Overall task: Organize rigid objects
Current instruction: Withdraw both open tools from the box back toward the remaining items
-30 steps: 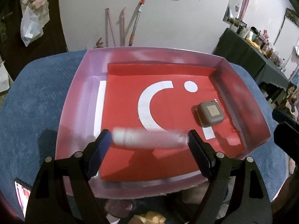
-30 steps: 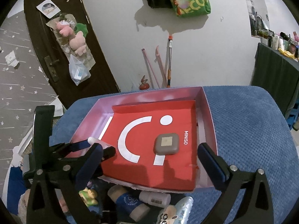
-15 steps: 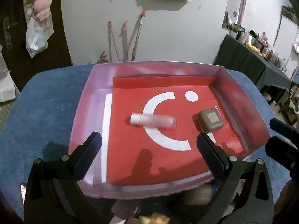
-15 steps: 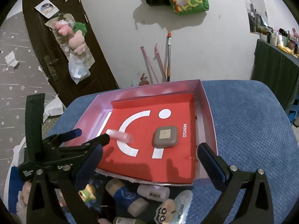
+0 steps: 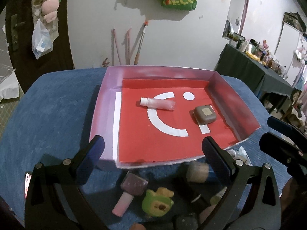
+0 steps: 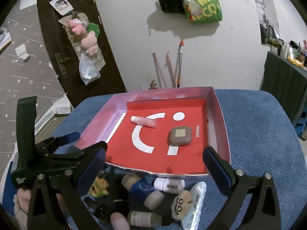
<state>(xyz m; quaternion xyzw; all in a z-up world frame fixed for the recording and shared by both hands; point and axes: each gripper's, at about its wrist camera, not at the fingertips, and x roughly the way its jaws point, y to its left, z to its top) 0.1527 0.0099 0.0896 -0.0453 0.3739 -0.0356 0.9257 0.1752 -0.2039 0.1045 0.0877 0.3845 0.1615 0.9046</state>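
Observation:
A red-lined box (image 5: pixel 103 99) (image 6: pixel 220 113) sits on a blue cushion. Inside lie a pink tube with a white cap (image 5: pixel 157 103) (image 6: pixel 144 121) and a brown square case (image 5: pixel 205 115) (image 6: pixel 180 136). My left gripper (image 5: pixel 153 153) is open and empty, held above the box's near edge. My right gripper (image 6: pixel 153 161) is open and empty, also near the front edge. A pile of loose items lies in front of the box: a pink-and-purple bottle (image 5: pixel 130 191), a green toy (image 5: pixel 157 201) (image 6: pixel 98 188), a blue-labelled bottle (image 6: pixel 144 189), a white bottle (image 6: pixel 168 184).
The left gripper's body (image 6: pixel 38 153) shows at the left of the right wrist view. The right gripper's fingers (image 5: pixel 284 134) show at the right of the left wrist view. A wall with leaning sticks (image 6: pixel 172 69), a dark door (image 6: pixel 67 44) and a cluttered dark table (image 5: pixel 255 71) stand behind.
My left gripper has let go of the pink tube, which now lies in the box, and has pulled back and up. The right gripper has barely moved.

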